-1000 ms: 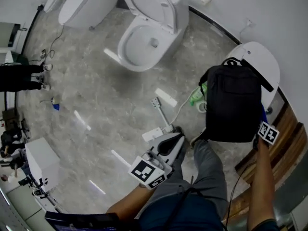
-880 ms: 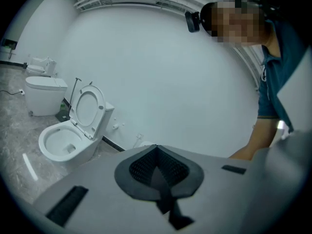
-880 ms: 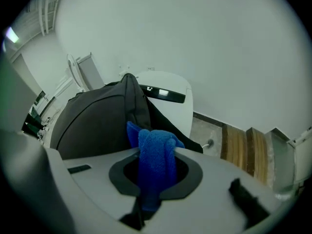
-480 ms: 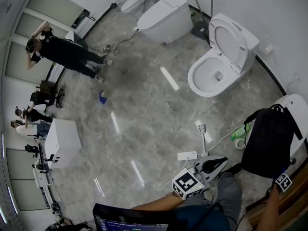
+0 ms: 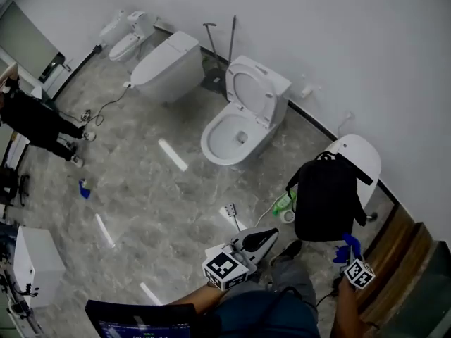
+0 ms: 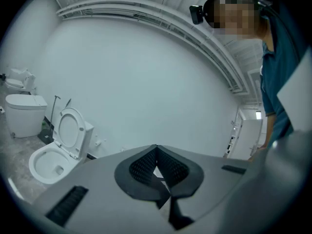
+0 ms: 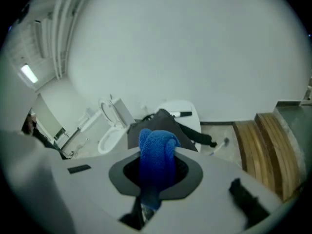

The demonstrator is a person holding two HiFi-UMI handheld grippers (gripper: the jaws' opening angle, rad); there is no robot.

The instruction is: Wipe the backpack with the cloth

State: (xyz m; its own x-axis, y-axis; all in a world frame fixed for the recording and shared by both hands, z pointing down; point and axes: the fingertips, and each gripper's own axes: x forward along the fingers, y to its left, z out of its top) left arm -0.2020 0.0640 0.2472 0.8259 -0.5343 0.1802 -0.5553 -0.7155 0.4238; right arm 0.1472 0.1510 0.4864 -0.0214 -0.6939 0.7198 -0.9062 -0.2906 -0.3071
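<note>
The black backpack (image 5: pixel 326 201) lies on the closed lid of a white toilet (image 5: pixel 366 153) by the wall at right. In the right gripper view the backpack (image 7: pixel 161 122) shows just beyond the jaws. My right gripper (image 5: pixel 348 253) is just below the backpack's lower right corner, shut on a blue cloth (image 5: pixel 346 246). That cloth (image 7: pixel 157 155) bulges up between the jaws of the right gripper (image 7: pixel 155 179). My left gripper (image 5: pixel 272 232) hangs low by the person's knee, left of the backpack. Seen from its own camera, the left gripper (image 6: pixel 156 155) is shut, jaws together and empty.
An open white toilet (image 5: pixel 236 125) stands in the middle and another closed one (image 5: pixel 169 65) behind it. A green bottle (image 5: pixel 284 203) and a cable lie on the floor by the backpack. Wooden planks (image 5: pixel 398 255) are at right. A person (image 5: pixel 35 122) stands far left.
The head view swung away and back, and now looks from farther off. My right gripper with the cloth has come off the backpack's lower right corner. The left gripper stays low.
</note>
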